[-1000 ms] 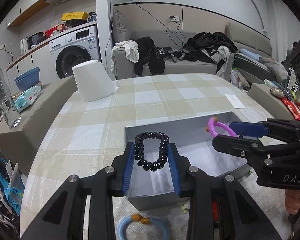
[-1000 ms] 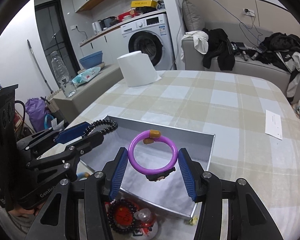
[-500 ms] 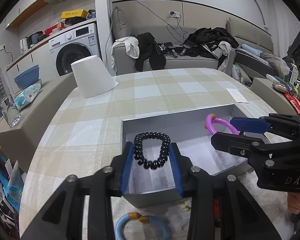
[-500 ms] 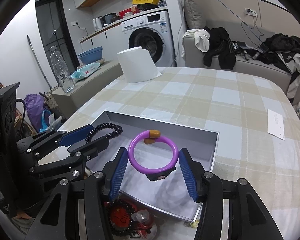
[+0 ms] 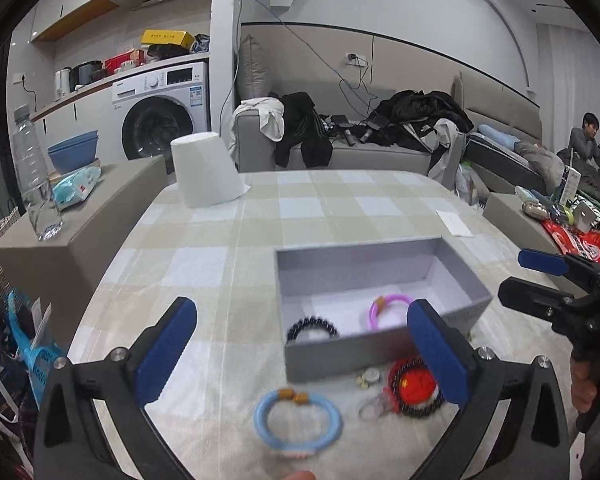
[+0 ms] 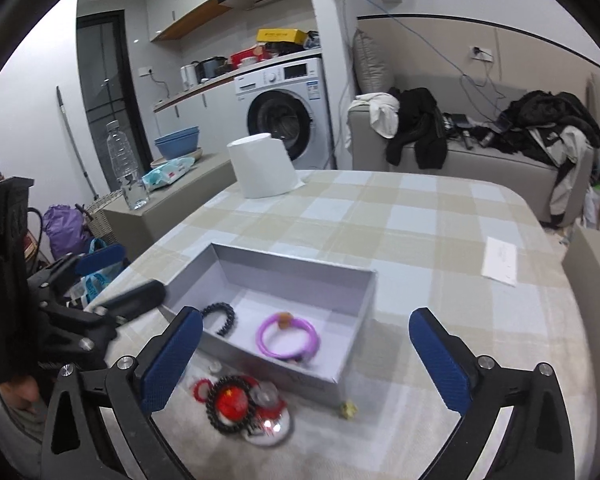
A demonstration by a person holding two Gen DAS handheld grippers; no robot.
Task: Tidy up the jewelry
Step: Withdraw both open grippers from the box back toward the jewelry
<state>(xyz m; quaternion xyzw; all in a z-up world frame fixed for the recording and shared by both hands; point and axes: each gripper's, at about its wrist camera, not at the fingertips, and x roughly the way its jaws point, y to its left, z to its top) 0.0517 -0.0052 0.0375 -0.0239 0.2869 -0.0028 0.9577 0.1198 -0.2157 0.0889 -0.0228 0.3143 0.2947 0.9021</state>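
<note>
Both bracelets, previously gripped, are now lying in the shallow grey cardboard box (image 5: 340, 354): black beaded bracelet (image 5: 312, 329) left, purple plastic bangle (image 6: 287, 336) right. Left gripper (image 5: 306, 354) and right gripper (image 6: 306, 358) are opening, empty.

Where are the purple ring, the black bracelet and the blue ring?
purple ring (image 6: 287, 335): right wrist view, on its band, inside the box.
black bracelet (image 5: 312, 329): left wrist view, on its beads.
blue ring (image 5: 298, 424): left wrist view, on its band.

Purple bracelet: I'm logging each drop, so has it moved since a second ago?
Yes. The purple bracelet has dropped from between the right gripper pads onto the floor of the grey box.
</note>
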